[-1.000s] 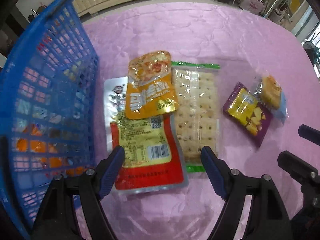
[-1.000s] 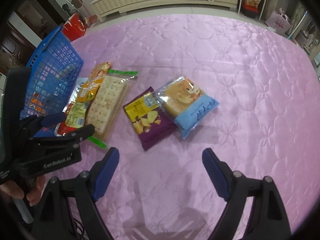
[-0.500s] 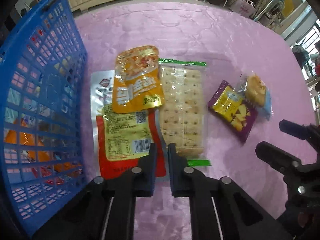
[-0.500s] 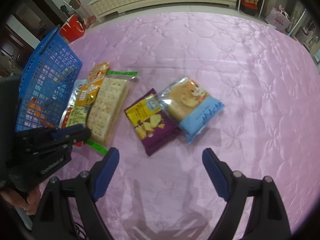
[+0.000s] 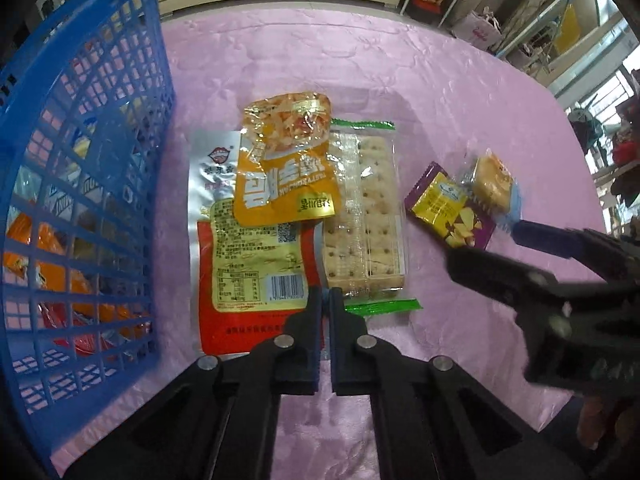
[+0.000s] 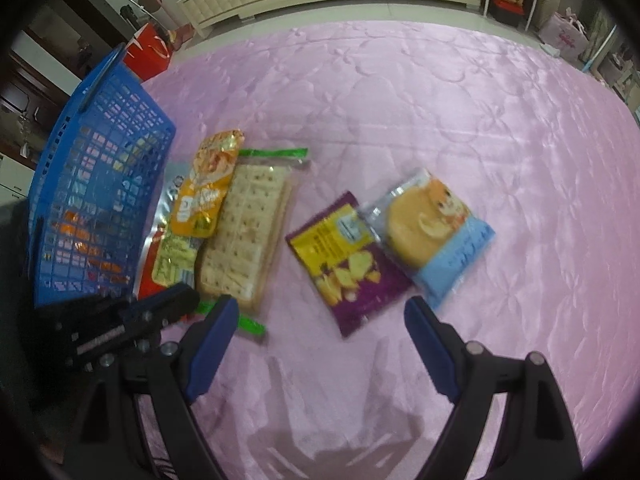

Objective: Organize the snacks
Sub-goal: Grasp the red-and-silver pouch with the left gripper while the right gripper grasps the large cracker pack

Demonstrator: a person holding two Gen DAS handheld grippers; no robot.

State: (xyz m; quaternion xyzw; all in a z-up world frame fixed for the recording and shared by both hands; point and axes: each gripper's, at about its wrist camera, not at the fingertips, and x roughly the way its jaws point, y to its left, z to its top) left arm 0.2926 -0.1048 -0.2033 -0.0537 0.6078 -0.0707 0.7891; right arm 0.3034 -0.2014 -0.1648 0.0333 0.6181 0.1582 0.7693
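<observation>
Left wrist: left gripper [image 5: 325, 300] jaws closed on red pouch [image 5: 256, 280]; right gripper [image 6: 320, 316] jaws wide.

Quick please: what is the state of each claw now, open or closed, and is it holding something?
Left claw: closed, at the near edge of the red and silver packet; whether it pinches it cannot be told.
Right claw: open, holding nothing.

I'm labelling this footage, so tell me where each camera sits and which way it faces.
Left wrist: on the left gripper, facing steeply down at the red packet, cracker pack and blue basket; the shut gripper shows.
Right wrist: on the right gripper, facing down at the purple packet; open fingers show.
Both share the snacks, the basket and the other gripper.
</observation>
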